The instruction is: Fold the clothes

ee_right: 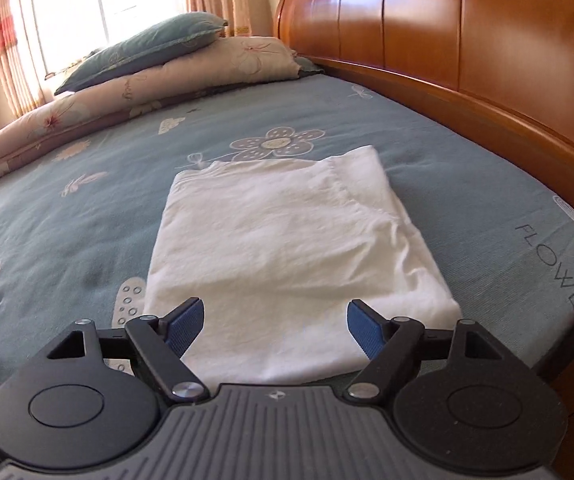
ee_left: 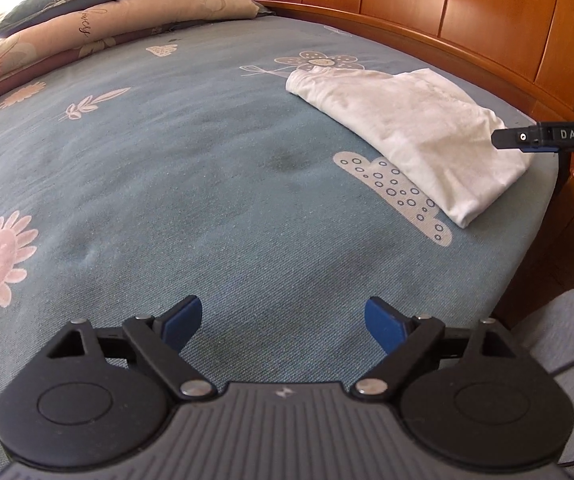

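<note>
A white garment lies folded into a rectangle on the blue flowered bedsheet, close to the bed's corner. My right gripper hangs open just above the garment's near edge, blue pads wide apart, nothing pinched between them. In the left wrist view the same garment sits at the far right. My left gripper is open over bare sheet, well to the left of the garment, holding nothing. One black finger of the right gripper pokes in beside the garment's right end.
A wooden headboard runs along the right side of the bed. Stacked pillows and a folded quilt lie at the far end below a curtained window. A person's grey-clothed leg shows at the bed's edge.
</note>
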`<state>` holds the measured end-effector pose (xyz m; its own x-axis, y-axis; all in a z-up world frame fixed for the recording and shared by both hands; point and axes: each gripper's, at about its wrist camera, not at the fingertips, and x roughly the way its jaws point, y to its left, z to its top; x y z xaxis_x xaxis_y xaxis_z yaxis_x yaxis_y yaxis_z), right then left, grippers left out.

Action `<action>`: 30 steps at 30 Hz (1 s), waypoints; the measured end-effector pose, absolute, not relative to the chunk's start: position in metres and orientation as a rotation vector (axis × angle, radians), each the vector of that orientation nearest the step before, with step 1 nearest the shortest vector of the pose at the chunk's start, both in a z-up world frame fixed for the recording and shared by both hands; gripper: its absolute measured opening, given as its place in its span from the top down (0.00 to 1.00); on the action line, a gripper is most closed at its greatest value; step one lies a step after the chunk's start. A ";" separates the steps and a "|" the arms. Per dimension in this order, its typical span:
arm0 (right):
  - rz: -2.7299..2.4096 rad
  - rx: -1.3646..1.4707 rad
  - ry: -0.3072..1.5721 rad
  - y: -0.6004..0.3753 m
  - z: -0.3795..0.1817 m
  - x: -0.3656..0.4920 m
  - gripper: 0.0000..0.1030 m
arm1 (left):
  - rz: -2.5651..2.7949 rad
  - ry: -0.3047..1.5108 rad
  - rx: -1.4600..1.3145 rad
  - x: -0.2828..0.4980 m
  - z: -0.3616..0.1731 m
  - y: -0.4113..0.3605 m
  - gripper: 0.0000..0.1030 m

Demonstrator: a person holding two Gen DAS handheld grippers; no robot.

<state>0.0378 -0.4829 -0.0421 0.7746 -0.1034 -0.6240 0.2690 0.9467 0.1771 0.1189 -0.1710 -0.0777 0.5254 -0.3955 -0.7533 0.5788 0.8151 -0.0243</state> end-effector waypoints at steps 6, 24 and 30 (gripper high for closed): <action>-0.285 0.307 0.717 -0.508 -0.057 0.046 0.20 | -0.556 0.842 0.290 0.124 -0.087 -0.177 0.14; -0.337 0.227 0.648 -0.503 -0.048 0.130 0.15 | -0.525 0.832 0.256 0.138 -0.083 -0.170 0.13; -0.330 0.236 0.652 -0.515 -0.045 0.173 0.14 | -0.534 0.823 0.277 0.135 -0.084 -0.171 0.13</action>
